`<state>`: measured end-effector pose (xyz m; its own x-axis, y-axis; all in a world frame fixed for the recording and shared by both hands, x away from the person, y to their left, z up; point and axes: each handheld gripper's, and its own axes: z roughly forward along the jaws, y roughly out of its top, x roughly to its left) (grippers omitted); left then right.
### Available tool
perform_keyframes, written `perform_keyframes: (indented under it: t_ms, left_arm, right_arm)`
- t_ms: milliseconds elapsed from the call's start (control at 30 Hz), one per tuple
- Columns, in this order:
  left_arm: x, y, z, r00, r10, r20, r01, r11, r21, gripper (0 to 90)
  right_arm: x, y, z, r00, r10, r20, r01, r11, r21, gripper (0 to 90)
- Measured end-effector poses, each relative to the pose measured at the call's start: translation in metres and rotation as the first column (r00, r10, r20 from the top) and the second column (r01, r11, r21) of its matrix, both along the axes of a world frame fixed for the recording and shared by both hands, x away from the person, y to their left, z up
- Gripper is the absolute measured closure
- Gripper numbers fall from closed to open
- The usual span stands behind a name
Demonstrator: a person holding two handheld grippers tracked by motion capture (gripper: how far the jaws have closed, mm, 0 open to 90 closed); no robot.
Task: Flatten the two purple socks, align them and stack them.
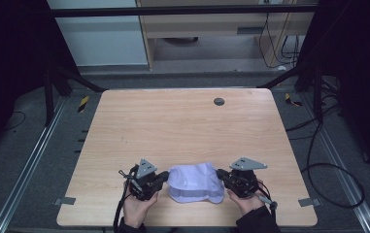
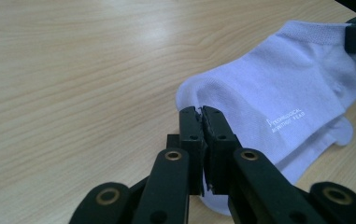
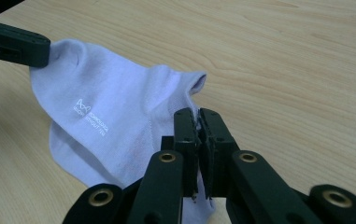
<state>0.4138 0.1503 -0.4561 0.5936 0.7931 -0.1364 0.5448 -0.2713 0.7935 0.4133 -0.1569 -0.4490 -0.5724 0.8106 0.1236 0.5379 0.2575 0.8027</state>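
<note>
A pale lilac ankle sock [image 1: 194,182] with small white lettering lies near the front edge of the wooden table [image 1: 182,126], stretched between my two grippers. My left gripper [image 1: 165,177] is shut on the sock's left end; in the left gripper view its jaws [image 2: 200,113] pinch the rim of the sock [image 2: 278,88]. My right gripper [image 1: 220,175] is shut on the right end, and the right gripper view has the jaws [image 3: 198,115] closed on the fabric [image 3: 105,116]. A second layer of fabric shows beneath.
A round grey grommet [image 1: 219,101] sits near the table's far edge. Grey tape tabs mark the front corners [image 1: 65,200] [image 1: 308,201]. Metal rails and black cables [image 1: 318,160] run along the floor beside the table.
</note>
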Motion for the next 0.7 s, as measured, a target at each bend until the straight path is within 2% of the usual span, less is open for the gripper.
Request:
perform_keyframes:
  t_ms: [267, 700]
  left_arm:
    - [-0.005, -0.007, -0.013, 0.9992, -0.023, -0.032, 0.023, 0.9997, 0.006, 86.8]
    - [-0.009, -0.012, -0.024, 0.9972, -0.043, -0.06, 0.044, 0.9989, 0.015, 86.8]
  right_arm:
    - [-0.008, -0.004, -0.005, 0.9998, 0.005, -0.018, -0.005, 1.0, -0.004, 86.5]
    - [-0.012, -0.007, -0.015, 0.9986, 0.009, -0.053, -0.011, 0.999, -0.031, 86.5]
